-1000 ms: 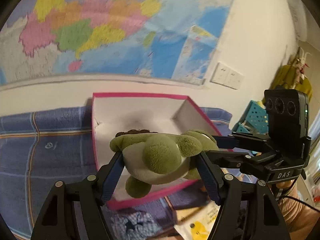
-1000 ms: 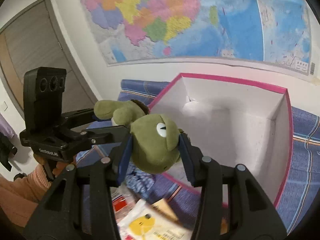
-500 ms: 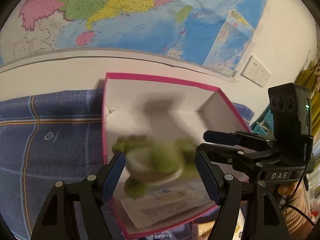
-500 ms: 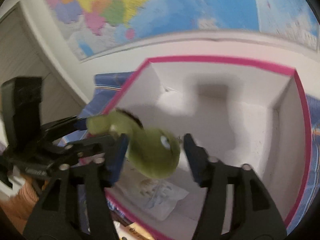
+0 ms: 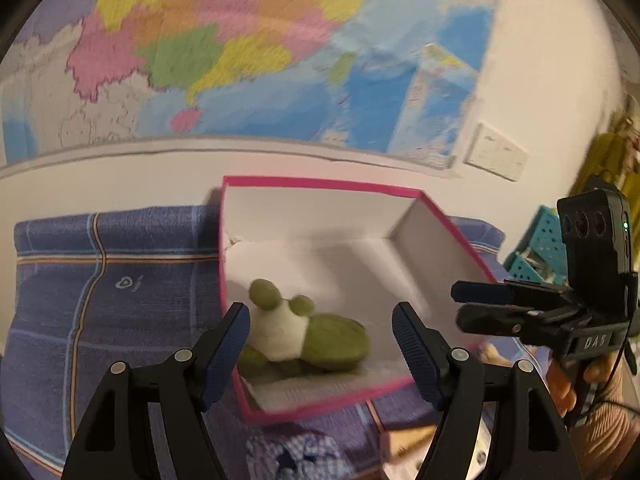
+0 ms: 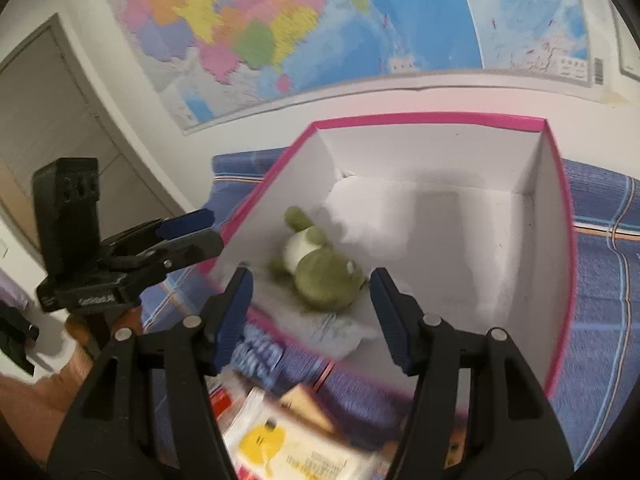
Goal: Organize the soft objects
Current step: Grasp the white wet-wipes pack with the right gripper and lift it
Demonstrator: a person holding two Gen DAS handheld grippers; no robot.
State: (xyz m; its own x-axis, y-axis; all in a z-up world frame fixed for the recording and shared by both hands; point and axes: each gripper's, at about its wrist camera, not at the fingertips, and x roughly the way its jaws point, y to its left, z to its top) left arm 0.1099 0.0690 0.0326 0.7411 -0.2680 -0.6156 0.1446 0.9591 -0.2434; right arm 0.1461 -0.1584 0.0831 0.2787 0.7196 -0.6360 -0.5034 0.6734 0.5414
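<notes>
**Two tools open above the pink box, plush frog lying inside**

Two tools are seen over a pink-rimmed box (image 5: 320,184) with white inner walls, set on a blue plaid cloth (image 5: 120,300) below a wall map (image 5: 240,52).

Left wrist view, left to right: bare cloth is noted at the far left. The left tool (image 5: 320,340) is held wide open; its jaws have just been opening a little further, and nothing is gripped. The green plush frog (image 5: 308,332) is seen past the gap between the blue pads, lying on its back on a paper sheet (image 5: 320,388) on the box floor, near the front-left corner, clear of both pads. Its white belly is turned up. The right tool (image 5: 464,304) is visible at the right edge, held by a hand (image 5: 580,380).

Right wrist view, left to right: the left tool (image 6: 200,228) is seen beside the box's left wall, outside it. The right tool (image 6: 312,312) is open too, jaws well apart after widening, with the frog (image 6: 320,268) lying free beyond them, head toward the camera. Blurred packets (image 6: 280,444) lie on the cloth in front of the box.
</notes>
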